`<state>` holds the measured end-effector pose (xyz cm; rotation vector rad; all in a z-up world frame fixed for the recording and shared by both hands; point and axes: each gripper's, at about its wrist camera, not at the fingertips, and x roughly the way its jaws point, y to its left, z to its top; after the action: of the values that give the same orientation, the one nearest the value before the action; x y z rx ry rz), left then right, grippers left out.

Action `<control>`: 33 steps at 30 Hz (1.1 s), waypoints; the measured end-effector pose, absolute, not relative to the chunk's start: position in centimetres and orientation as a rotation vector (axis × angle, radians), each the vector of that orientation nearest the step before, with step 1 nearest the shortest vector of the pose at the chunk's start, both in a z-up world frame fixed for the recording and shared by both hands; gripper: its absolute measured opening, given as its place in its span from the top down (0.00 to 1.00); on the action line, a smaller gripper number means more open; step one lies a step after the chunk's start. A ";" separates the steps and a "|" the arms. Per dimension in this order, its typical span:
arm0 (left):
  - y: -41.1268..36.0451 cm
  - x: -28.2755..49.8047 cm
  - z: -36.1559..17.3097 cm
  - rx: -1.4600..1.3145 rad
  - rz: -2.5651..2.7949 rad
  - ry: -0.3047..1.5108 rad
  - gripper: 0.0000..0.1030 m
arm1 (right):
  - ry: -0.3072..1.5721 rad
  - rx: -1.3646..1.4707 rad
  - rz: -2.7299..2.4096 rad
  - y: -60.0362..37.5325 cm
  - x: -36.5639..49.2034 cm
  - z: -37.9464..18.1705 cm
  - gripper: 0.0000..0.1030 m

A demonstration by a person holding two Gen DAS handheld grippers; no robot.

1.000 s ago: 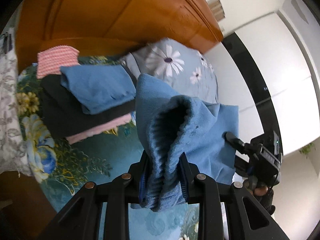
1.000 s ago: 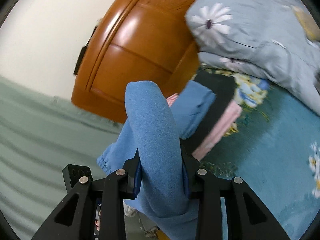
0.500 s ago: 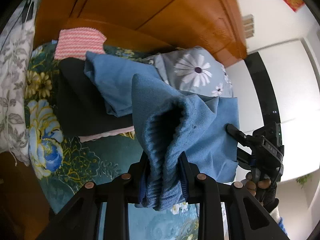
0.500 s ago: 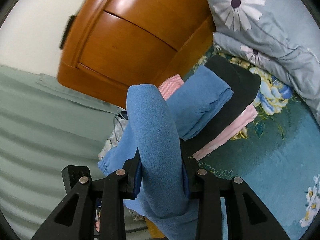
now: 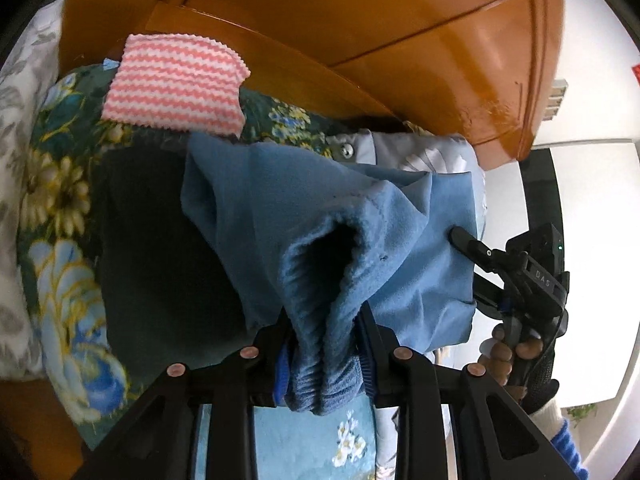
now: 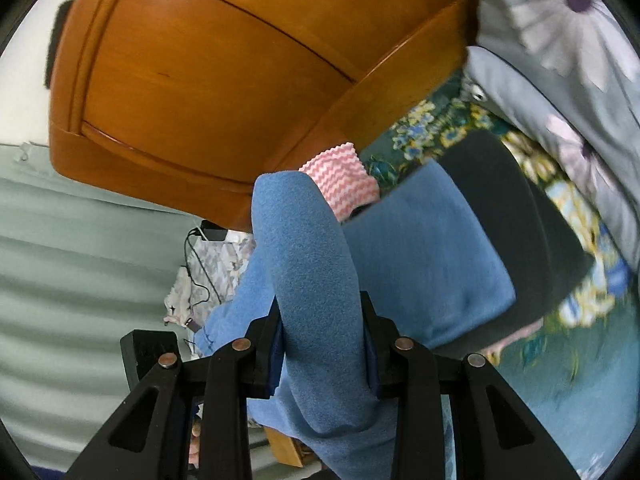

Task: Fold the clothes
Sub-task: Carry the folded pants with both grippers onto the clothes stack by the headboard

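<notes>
A folded blue fleece garment [image 5: 420, 264] hangs in the air between both grippers, above the bed. My left gripper [image 5: 323, 340] is shut on its ribbed cuff end. My right gripper [image 6: 323, 340] is shut on another thick fold of the same fleece [image 6: 308, 272]; it also shows in the left wrist view [image 5: 520, 276], at the garment's right edge. Just beyond lies a stack of folded clothes: a blue piece [image 6: 432, 256] on top of a black one [image 6: 520, 216], with a pink edge [image 6: 516, 338] underneath. In the left wrist view the black piece [image 5: 160, 264] is close below the held fleece.
A pink-and-white zigzag cloth [image 5: 176, 84] lies by the wooden headboard [image 5: 360, 20]. A grey daisy-print pillow [image 6: 568, 64] sits right of the stack. The bed has a teal floral cover [image 5: 60, 280]. A pale floral cloth [image 5: 16, 80] lies at the left edge.
Both grippers have carried the blue fleece toward the stack and headboard; the stack and the zigzag cloth now look much larger and closer. Both grips are unchanged.
</notes>
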<state>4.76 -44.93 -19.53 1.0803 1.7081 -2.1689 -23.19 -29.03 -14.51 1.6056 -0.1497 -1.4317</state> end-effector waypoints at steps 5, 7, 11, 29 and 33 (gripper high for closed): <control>-47.0 3.6 -22.1 1.116 -2.106 1.723 0.70 | -0.104 1.667 -1.414 -32.0 -25.6 -17.7 0.67; -47.3 3.4 -23.1 1.136 -2.091 1.724 0.69 | -0.102 1.694 -1.421 -32.3 -26.2 -19.3 0.67; -47.8 3.7 -24.8 1.139 -2.078 1.730 0.64 | -0.123 1.730 -1.437 -32.1 -27.1 -21.9 0.67; -48.9 6.4 -19.0 1.164 -2.135 1.452 0.51 | 0.066 1.630 -1.593 -30.1 -26.8 -18.7 0.56; -47.2 4.9 -15.9 1.162 -2.252 1.275 0.49 | 0.150 1.520 -1.687 -29.4 -24.9 -16.1 0.55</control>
<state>4.95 -47.15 -15.91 1.1620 1.2751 -2.2521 -24.93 -29.42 -16.15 1.5195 0.1499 -1.6869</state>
